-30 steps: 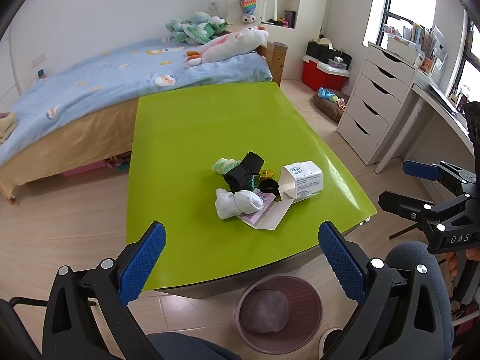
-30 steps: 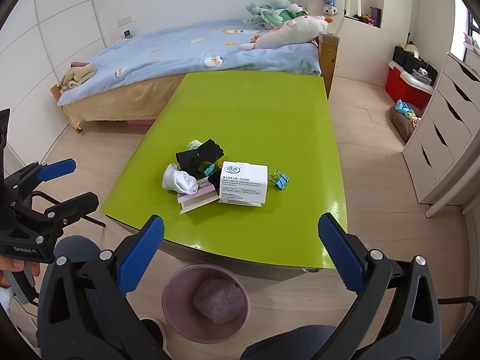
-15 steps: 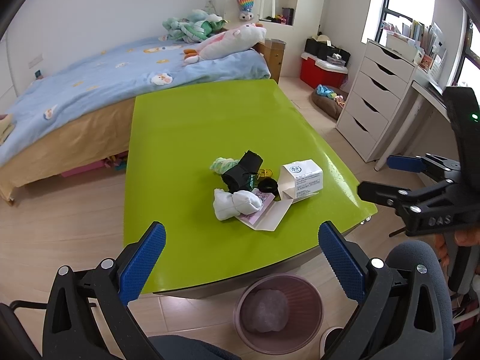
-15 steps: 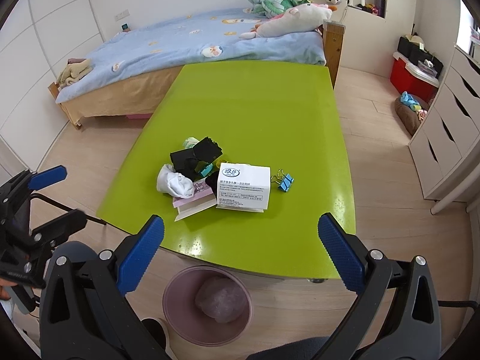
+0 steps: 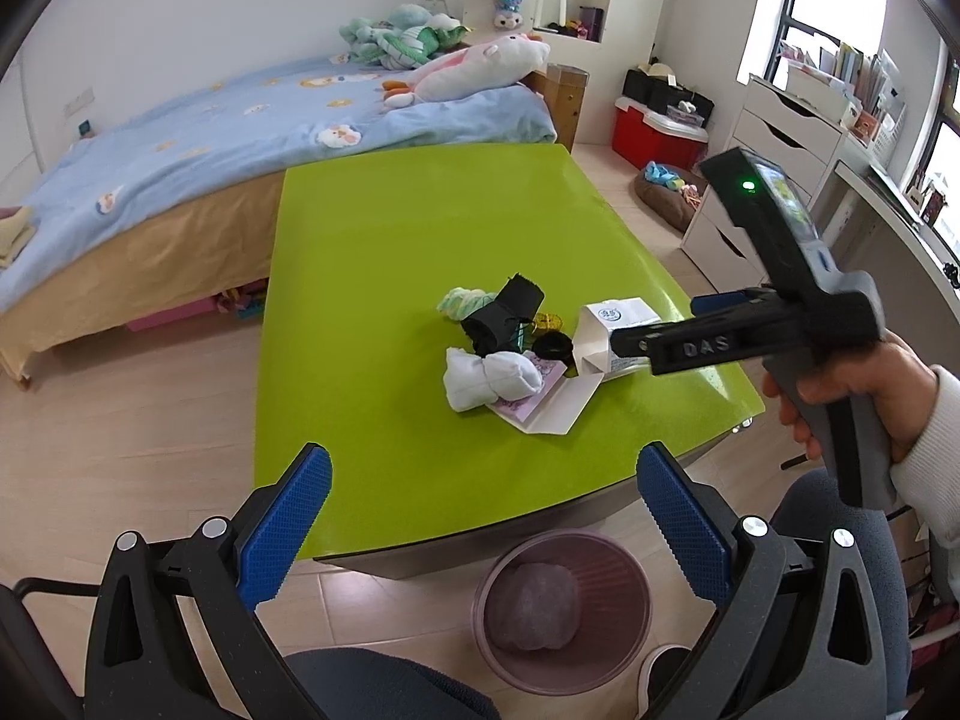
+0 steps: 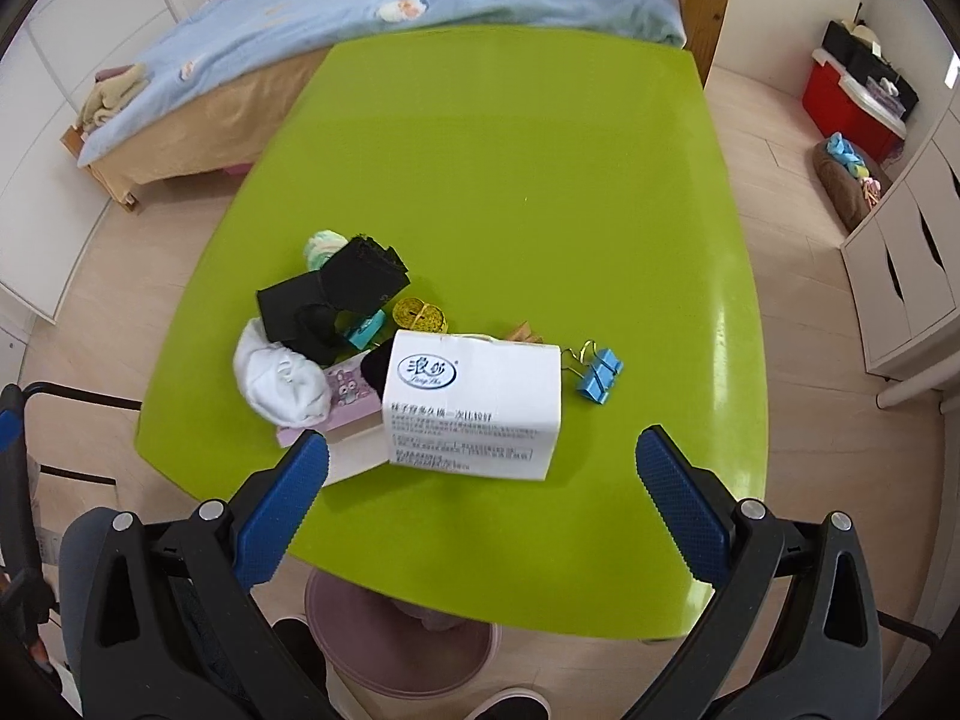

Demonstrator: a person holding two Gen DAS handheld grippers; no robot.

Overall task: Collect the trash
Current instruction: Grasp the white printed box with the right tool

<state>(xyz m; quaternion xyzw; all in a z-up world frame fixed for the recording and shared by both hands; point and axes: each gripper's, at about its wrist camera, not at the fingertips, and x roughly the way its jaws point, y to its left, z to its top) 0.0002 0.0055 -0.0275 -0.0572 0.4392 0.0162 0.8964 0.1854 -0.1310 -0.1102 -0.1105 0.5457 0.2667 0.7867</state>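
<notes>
Hand-held gripper on your right (image 6: 482, 483) hovers wide open, holding nothing, over the white box (image 6: 474, 405) on the green desk (image 6: 510, 192).
Your left hand-held gripper (image 5: 483, 501), equally spread and empty, sits nearer the bin (image 5: 561, 606) than the box.

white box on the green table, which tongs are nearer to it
Right. The right tongs hang open just above and in front of the white box, reaching over the green table. The left tongs are open too, back off the near table edge.
</notes>
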